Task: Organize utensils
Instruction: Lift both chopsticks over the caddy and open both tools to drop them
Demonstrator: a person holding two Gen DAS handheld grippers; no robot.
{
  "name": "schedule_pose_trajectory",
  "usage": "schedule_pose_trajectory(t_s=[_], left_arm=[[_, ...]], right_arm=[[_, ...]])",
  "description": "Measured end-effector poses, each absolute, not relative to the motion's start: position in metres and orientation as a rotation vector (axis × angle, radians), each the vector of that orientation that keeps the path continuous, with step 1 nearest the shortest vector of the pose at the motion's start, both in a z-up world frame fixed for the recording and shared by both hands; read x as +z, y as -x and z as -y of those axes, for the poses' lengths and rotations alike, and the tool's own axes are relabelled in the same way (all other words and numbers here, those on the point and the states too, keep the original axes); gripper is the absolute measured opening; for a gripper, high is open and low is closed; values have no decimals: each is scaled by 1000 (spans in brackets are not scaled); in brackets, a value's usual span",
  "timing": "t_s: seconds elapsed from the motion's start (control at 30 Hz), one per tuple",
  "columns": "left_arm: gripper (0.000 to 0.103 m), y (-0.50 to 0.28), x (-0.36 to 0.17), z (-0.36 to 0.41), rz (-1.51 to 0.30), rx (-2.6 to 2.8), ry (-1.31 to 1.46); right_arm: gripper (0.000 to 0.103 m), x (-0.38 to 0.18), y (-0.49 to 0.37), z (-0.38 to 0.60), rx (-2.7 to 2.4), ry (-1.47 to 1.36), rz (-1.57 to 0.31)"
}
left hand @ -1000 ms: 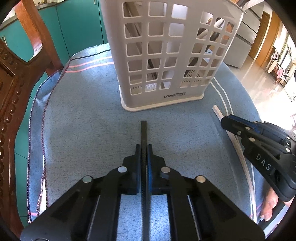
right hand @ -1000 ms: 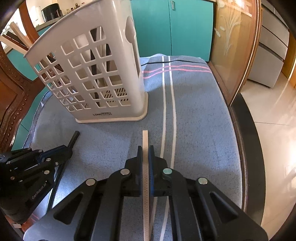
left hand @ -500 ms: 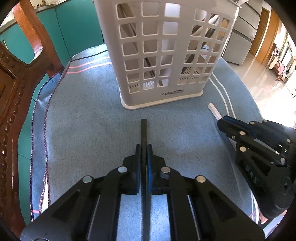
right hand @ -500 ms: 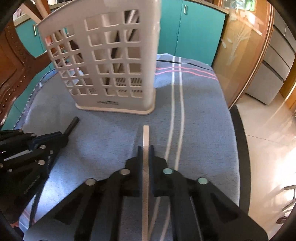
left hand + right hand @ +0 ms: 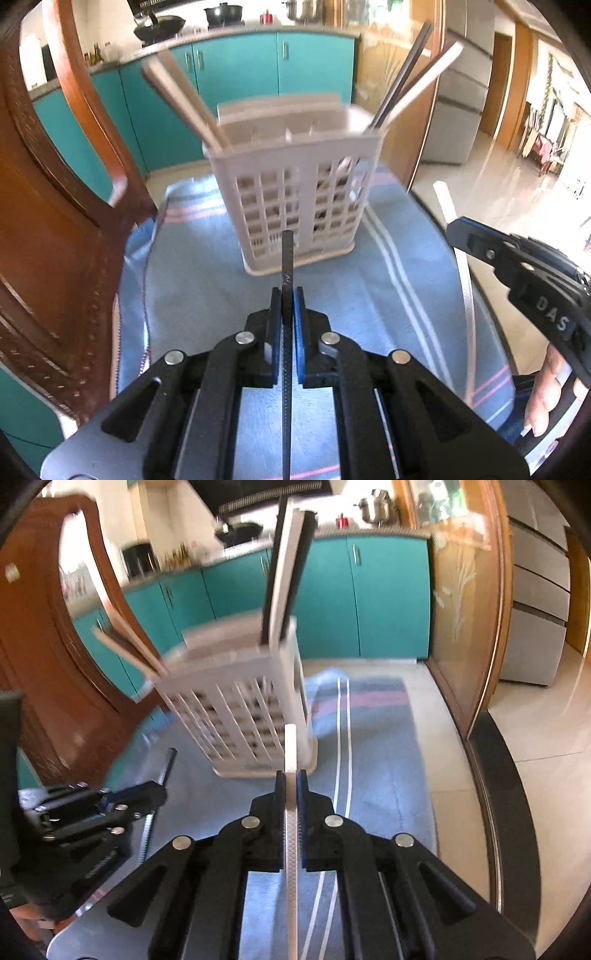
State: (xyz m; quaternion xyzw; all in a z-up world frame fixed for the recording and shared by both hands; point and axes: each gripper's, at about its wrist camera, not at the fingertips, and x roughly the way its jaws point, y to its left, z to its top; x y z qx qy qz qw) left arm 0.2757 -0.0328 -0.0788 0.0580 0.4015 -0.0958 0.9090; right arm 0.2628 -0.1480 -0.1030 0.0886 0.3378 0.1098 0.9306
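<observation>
I've got my left gripper (image 5: 287, 295) clamped tight on a black chopstick (image 5: 287, 258), its tip sticking out ahead toward the white slotted basket (image 5: 299, 206). Right gripper (image 5: 291, 779) is pinched shut on a white chopstick (image 5: 290, 746), tip also aimed at the basket's near lower corner. Both sticks are held up off the blue striped cloth (image 5: 207, 280), short of the basket, not touching it. Basket stands upright mid-cloth, motion-blurred in both views. It already holds sticks: 2 pale ones leaning out at its left end (image 5: 181, 96), a dark one and a white one leaning out at its right end (image 5: 413, 77); I can't tell which compartments. From the right wrist I see the left gripper low at left with the black stick poking past it. Brown wooden chair back (image 5: 55, 206) sits left of the cloth, teal cabinets (image 5: 388, 590) behind.
</observation>
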Motion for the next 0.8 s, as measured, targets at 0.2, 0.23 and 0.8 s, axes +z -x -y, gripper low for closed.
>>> schedule_pose_trajectory(t_s=[0.2, 0.23, 0.8], left_arm=[[7, -247, -6, 21, -671, -248, -47], [7, -243, 7, 19, -644, -253, -35], [7, -264, 158, -41, -346, -240, 188]], right_arm=[[6, -58, -232, 164, 258, -265, -603], [6, -50, -228, 166, 263, -273, -586], [6, 94, -272, 158, 285, -237, -359]])
